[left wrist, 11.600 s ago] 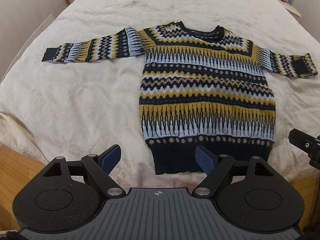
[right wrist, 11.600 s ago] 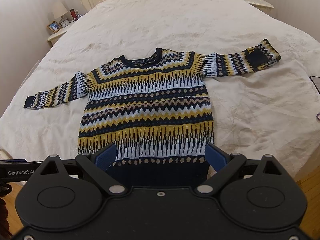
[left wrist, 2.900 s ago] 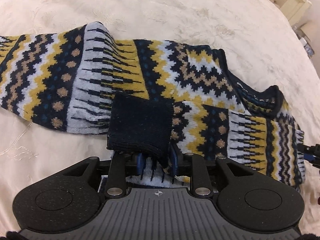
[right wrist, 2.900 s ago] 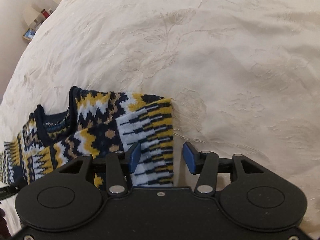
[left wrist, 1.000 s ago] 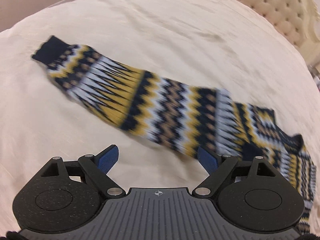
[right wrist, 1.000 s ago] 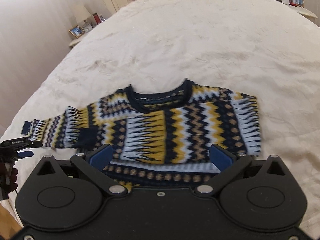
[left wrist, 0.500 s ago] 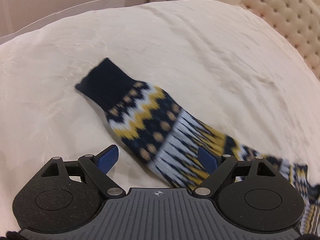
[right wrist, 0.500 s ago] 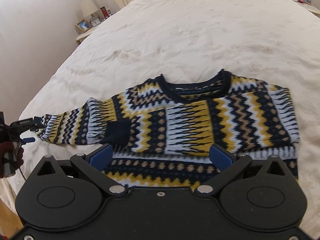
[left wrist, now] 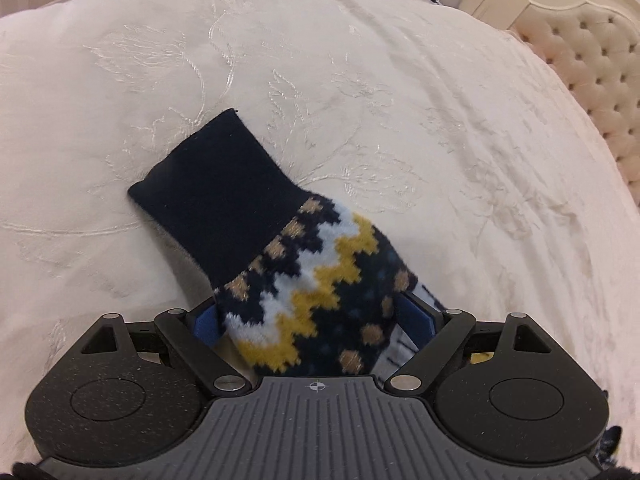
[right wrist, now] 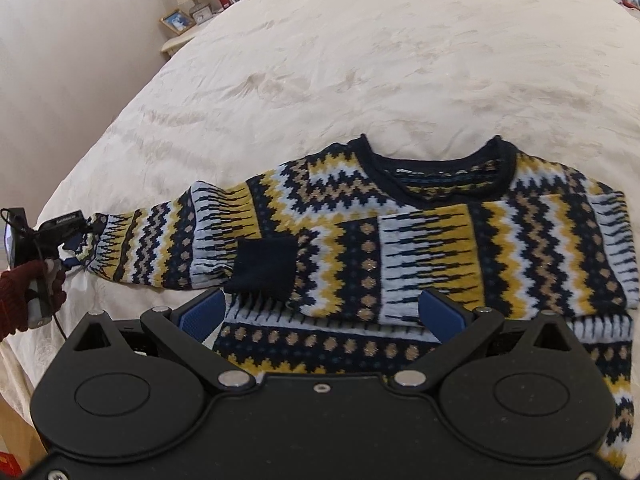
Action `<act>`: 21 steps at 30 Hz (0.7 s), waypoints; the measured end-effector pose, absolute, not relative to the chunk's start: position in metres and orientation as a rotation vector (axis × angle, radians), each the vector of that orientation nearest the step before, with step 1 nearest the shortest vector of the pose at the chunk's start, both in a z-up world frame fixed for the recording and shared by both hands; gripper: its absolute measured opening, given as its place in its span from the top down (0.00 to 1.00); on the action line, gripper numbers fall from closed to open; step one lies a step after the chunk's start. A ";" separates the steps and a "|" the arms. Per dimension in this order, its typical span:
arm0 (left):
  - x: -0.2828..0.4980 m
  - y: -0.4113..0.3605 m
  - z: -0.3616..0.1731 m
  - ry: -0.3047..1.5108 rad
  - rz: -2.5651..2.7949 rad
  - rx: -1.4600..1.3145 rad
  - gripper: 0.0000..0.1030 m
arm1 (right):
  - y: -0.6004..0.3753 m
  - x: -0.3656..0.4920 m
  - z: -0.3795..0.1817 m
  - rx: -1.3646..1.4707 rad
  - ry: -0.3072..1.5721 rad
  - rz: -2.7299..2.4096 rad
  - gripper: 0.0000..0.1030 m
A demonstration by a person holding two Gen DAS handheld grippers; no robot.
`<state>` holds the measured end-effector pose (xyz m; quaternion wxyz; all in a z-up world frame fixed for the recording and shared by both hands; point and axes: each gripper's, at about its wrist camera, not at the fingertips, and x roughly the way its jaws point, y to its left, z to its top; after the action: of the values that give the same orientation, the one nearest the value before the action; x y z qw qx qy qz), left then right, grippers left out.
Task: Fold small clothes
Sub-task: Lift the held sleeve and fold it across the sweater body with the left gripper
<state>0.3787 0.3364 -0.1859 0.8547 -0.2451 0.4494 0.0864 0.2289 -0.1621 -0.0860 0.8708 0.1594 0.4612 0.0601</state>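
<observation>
Left wrist: left gripper (left wrist: 316, 320) spread wide astride sleeve (left wrist: 280, 248), pads clear of knit; navy cuff (left wrist: 216, 184) aimed up-left across cream bedspread (left wrist: 440, 120) (tufted headboard (left wrist: 600, 60) right). Right wrist: right gripper (right wrist: 320, 316) parted, empty, above sweater (right wrist: 440, 248) lying crosswise, neckline away; nightstand (right wrist: 180, 40) far left.

Your left black plastic two-finger gripper (left wrist: 316, 320): blue pads, ribbed grey plate, crosshair mark.
Your right black gripper (right wrist: 320, 312): blue pads, silver screws.
Your dark red knit glove (right wrist: 20, 296): far left.

Sweater (right wrist: 420, 240) hem hidden behind right tool (right wrist: 320, 314).
</observation>
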 end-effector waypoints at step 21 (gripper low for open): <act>0.334 0.269 -0.084 0.707 0.003 -0.421 0.92 | -0.154 0.224 -0.079 0.305 0.981 0.213 0.01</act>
<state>0.3344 0.2690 -0.0844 0.9165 -0.2046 0.3437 0.0013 0.2239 -0.1536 -0.0795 0.8657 0.1455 0.4681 0.1015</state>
